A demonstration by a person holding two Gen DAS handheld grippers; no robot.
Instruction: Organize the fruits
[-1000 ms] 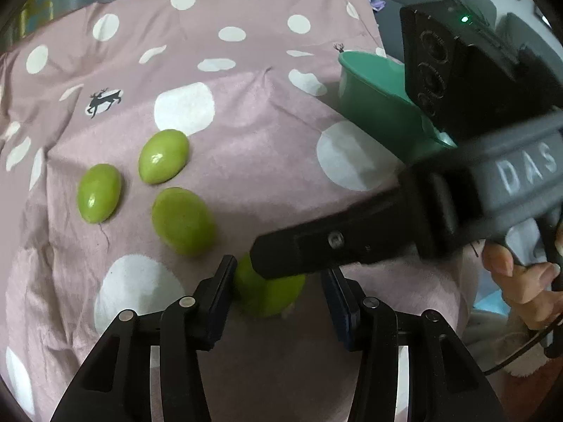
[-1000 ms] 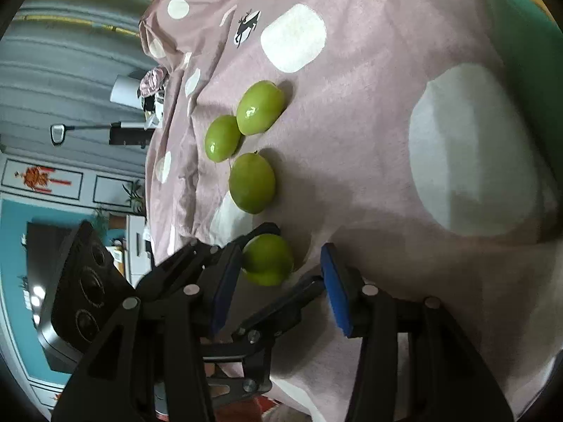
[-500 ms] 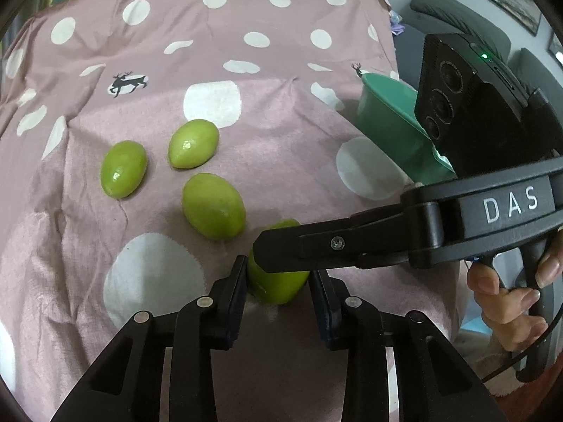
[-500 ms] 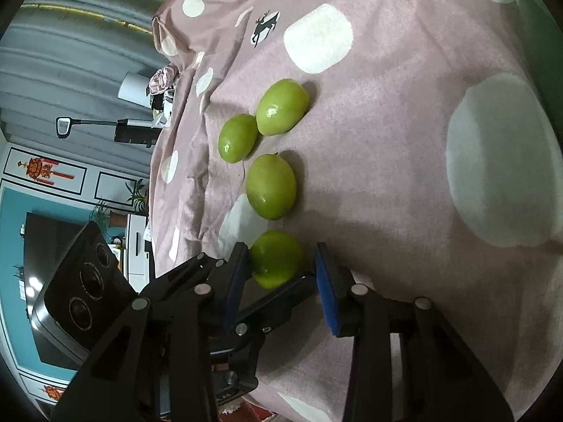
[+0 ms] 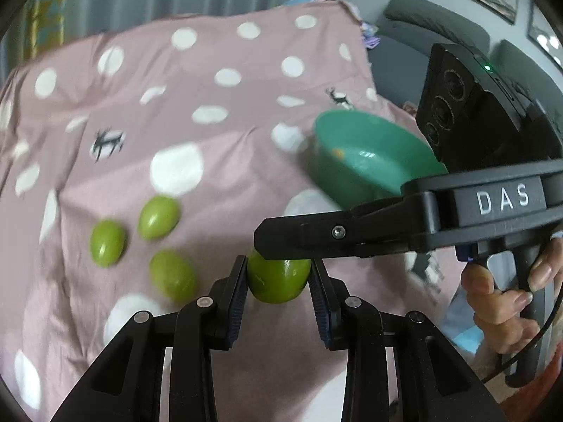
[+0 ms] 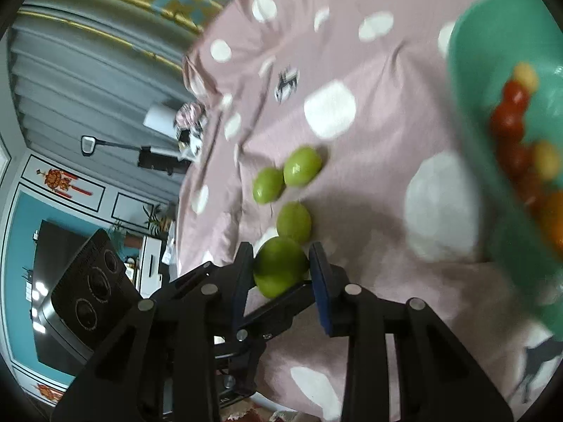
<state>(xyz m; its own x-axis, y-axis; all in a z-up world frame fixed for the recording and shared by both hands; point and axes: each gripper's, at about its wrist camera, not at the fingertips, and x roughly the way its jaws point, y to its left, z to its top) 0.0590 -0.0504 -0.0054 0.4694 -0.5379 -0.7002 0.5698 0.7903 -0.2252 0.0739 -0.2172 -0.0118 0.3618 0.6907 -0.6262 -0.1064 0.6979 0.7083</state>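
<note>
In the left wrist view, a pink polka-dot cloth (image 5: 218, 112) covers the counter before grey curtains. The left gripper (image 5: 278, 283) and right gripper (image 5: 281, 242) both clamp one green fruit (image 5: 276, 281). Three green fruits (image 5: 155, 216) lie left, well apart from the cloth's edges. In the right wrist view, the teal bowl (image 6: 471, 98) holds cherry tomatoes (image 6: 510, 119) at right.

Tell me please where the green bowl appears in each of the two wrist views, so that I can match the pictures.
Left wrist view: the green bowl is right of centre, partly behind the right tongs.
Right wrist view: the green bowl fills the right edge; red and yellow fruits lie in it.
Shared landmark: the three green fruits on the cloth, left of the bowl in both.
</note>
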